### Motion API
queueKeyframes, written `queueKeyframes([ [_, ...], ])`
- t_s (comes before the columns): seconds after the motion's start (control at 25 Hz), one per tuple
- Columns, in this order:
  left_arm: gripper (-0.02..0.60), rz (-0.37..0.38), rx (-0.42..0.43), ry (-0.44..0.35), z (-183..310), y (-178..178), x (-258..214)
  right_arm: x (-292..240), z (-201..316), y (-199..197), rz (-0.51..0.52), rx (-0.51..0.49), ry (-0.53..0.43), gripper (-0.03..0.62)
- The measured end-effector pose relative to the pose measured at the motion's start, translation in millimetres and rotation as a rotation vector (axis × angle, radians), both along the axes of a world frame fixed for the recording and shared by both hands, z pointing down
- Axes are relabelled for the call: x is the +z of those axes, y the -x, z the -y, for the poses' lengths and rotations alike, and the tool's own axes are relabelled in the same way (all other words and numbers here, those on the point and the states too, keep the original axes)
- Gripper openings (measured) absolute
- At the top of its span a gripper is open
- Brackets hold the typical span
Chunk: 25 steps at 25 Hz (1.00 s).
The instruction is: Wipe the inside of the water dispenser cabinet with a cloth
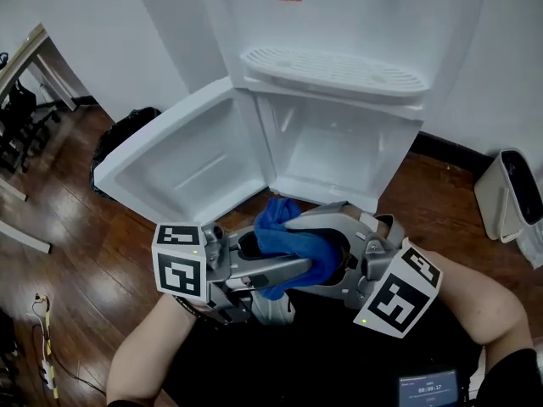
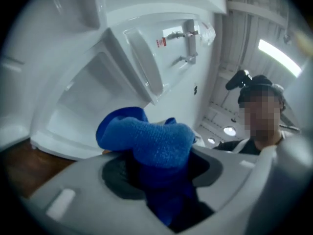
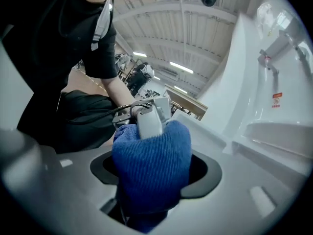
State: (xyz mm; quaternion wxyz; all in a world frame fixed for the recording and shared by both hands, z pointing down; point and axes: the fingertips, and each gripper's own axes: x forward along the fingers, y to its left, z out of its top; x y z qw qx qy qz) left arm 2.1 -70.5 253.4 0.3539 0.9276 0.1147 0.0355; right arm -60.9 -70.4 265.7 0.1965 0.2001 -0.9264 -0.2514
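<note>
You are holding the cloth [image 1: 284, 240] in the air just in front of the water dispenser cabinet [image 1: 339, 155], outside its opening and a little below its sill. Nothing is touching the inside walls, so I judge that wiping has not begun.

The two grippers face each other in front of the cabinet with the cloth bunched between them, which looks like a pass from one hand to the other. Your left gripper [image 2: 159, 175] has its jaws about half closed. The blue wad narrows as it runs down into the gap, so I read that as a real pinch on the cloth. Your right gripper [image 3: 149, 180] has its jaws wide apart. The cloth fills the space between them but bulges freely, so I take it as lying there unclamped. One left finger [image 3: 149, 121] presses into the top of the wad.

The door [image 1: 182, 164] is swung fully out to the left of the cabinet and lies open over the wooden floor [image 1: 76, 219]. That leaves the whole opening clear for a gripper to go straight in. The drip tray [image 1: 335, 70] is directly above the cabinet, so your approach has to stay below it.

By count there are:
- one cloth
- two grippers
- one cabinet with one door
- one drip tray
- one white bin [image 1: 509, 195], to the right of the cabinet and well apart from it
</note>
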Motion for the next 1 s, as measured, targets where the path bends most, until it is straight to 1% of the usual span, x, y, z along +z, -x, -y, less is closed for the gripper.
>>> queueKeyframes([
  [0.08, 0.190, 0.027, -0.033, -0.058, 3, -3, -1, 1, 2, -5, -0.016, 0.017, 0.000, 0.340],
  [0.12, 0.184, 0.034, -0.068, -0.080, 8, -3, -4, -3, 5, -10, -0.009, 0.032, 0.003, 0.351],
  [0.16, 0.183, 0.035, -0.124, -0.100, 17, -1, -8, -8, 8, -18, 0.005, 0.052, 0.005, 0.356],
  [0.2, 0.183, 0.035, -0.200, -0.129, 31, 4, -14, -15, 11, -28, 0.026, 0.079, 0.005, 0.356],
  [0.28, 0.186, 0.043, -0.386, -0.230, 65, 19, -27, -34, 20, -57, 0.089, 0.164, -0.020, 0.343],
  [0.32, 0.187, 0.051, -0.471, -0.300, 81, 26, -36, -50, 25, -75, 0.151, 0.229, -0.058, 0.307],
  [0.36, 0.187, 0.060, -0.545, -0.379, 94, 30, -47, -70, 28, -93, 0.236, 0.303, -0.122, 0.249],
  [0.4, 0.187, 0.072, -0.616, -0.466, 106, 31, -58, -93, 30, -110, 0.323, 0.374, -0.209, 0.187],
  [0.44, 0.187, 0.091, -0.696, -0.554, 117, 31, -69, -115, 29, -125, 0.392, 0.441, -0.303, 0.154],
  [0.48, 0.189, 0.117, -0.790, -0.632, 130, 31, -77, -133, 28, -139, 0.439, 0.502, -0.390, 0.129],
  [0.52, 0.190, 0.141, -0.889, -0.691, 144, 31, -83, -147, 25, -151, 0.469, 0.552, -0.461, 0.111],
  [0.56, 0.190, 0.151, -0.978, -0.729, 157, 29, -86, -157, 22, -161, 0.493, 0.591, -0.509, 0.096],
  [0.6, 0.190, 0.144, -1.043, -0.753, 169, 26, -87, -163, 19, -169, 0.513, 0.618, -0.537, 0.087],
  [0.68, 0.190, 0.110, -1.123, -0.790, 182, 17, -86, -169, 15, -183, 0.550, 0.654, -0.555, 0.079],
  [0.76, 0.190, 0.090, -1.189, -0.860, 189, 12, -87, -176, 14, -197, 0.576, 0.679, -0.573, 0.076],
  [0.84, 0.192, 0.102, -1.241, -0.916, 195, 14, -78, -182, 14, -213, 0.597, 0.705, -0.596, 0.071],
  [0.88, 0.192, 0.129, -1.254, -0.913, 199, 15, -66, -183, 14, -220, 0.607, 0.720, -0.598, 0.069],
  [0.92, 0.192, 0.167, -1.259, -0.888, 205, 17, -50, -182, 15, -227, 0.616, 0.735, -0.595, 0.069],
  [1.0, 0.193, 0.247, -1.253, -0.814, 217, 20, -11, -182, 18, -242, 0.640, 0.771, -0.588, 0.069],
])
